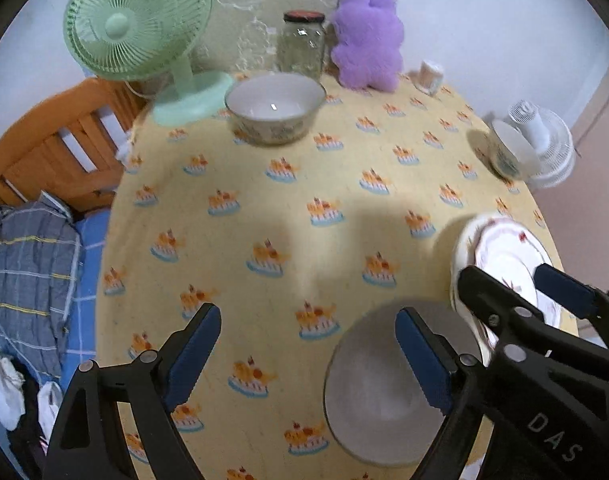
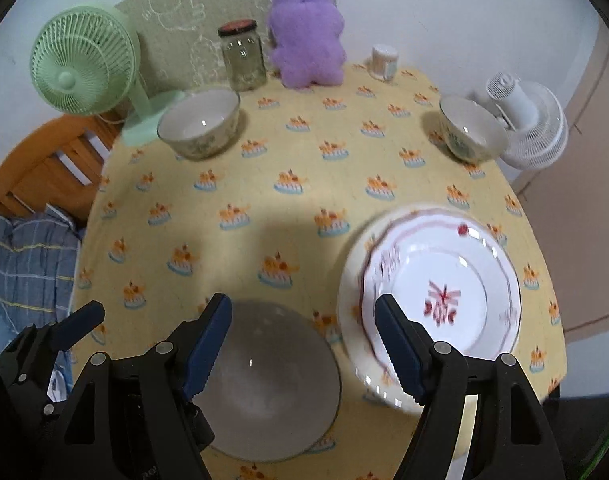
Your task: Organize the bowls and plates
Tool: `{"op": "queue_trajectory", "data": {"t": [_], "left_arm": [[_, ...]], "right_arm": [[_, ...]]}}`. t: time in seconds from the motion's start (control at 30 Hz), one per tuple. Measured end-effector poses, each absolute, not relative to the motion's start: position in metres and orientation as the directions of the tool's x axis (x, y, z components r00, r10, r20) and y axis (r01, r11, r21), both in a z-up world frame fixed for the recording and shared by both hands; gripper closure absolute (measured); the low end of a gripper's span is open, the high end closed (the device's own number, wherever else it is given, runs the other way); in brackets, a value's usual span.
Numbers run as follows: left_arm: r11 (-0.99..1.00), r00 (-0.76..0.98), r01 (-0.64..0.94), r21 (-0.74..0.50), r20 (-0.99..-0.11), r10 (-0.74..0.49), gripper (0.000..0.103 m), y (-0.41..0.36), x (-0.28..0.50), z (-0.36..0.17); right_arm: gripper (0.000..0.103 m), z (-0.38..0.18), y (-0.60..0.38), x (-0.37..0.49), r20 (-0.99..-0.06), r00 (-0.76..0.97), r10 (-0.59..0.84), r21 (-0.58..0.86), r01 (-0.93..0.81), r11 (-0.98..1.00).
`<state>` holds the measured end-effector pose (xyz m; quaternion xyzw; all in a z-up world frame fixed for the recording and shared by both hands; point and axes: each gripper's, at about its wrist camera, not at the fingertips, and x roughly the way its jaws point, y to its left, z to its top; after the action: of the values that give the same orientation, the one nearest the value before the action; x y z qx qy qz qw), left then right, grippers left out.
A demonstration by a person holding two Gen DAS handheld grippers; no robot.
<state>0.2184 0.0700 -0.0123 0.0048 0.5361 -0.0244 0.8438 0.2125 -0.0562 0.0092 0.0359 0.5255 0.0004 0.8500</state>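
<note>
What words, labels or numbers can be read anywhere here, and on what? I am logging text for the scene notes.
"DAS": white letters on the black body of the right gripper, seen from the left wrist view; they may run on out of view.
Small jar at the table's far edge: its label is too blurred to read.
Glass jar: no label to be seen.
Flowered plate: a red pattern, no words.

Both up high: left gripper spread wide and empty, right gripper likewise, both angled steeply downward.
</note>
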Motion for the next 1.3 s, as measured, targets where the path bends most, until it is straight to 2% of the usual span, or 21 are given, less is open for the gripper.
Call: {"op": "queue_trajectory", "data": {"t": [0.17, 0.6, 0.8, 1.03, 1.17, 1.3], "left_arm": [[0.997, 0.452, -0.048, 0.056, -0.889, 0.072, 0.014, 0.069, 0.243, 0.000], [0.960, 0.473, -0.275, 0.060, -0.861, 0.189, 0.019, 0.064, 0.298, 0.010], [0.959, 0.496, -0.281, 0.030, -0.851, 0.171, 0.020, 0.064, 0.319, 0.020], [0.953, 0.499, -0.299, 0.050, -0.843, 0.200, 0.021, 0.072, 0.361, 0.011], [0.941, 0.483, -0.336, 0.045, -0.849, 0.213, 0.030, 0.082, 0.382, -0.003], [0.924, 0.481, -0.382, 0.027, -0.847, 0.224, 0.044, 0.092, 0.400, -0.018]], "right_arm": [[0.026, 0.022, -0.060, 0.241, -0.880, 0.469, 0.079, 0.074, -0.029, 0.997], [0.026, 0.027, -0.061, 0.331, -0.844, 0.475, 0.250, 0.137, -0.258, 0.956], [0.026, 0.031, -0.051, 0.366, -0.827, 0.477, 0.296, 0.149, -0.323, 0.935], [0.026, 0.021, -0.033, 0.408, -0.823, 0.464, 0.328, 0.171, -0.349, 0.922], [0.026, 0.008, -0.027, 0.432, -0.827, 0.460, 0.323, 0.172, -0.339, 0.925], [0.027, -0.006, -0.020, 0.455, -0.833, 0.454, 0.316, 0.170, -0.333, 0.927]]}}
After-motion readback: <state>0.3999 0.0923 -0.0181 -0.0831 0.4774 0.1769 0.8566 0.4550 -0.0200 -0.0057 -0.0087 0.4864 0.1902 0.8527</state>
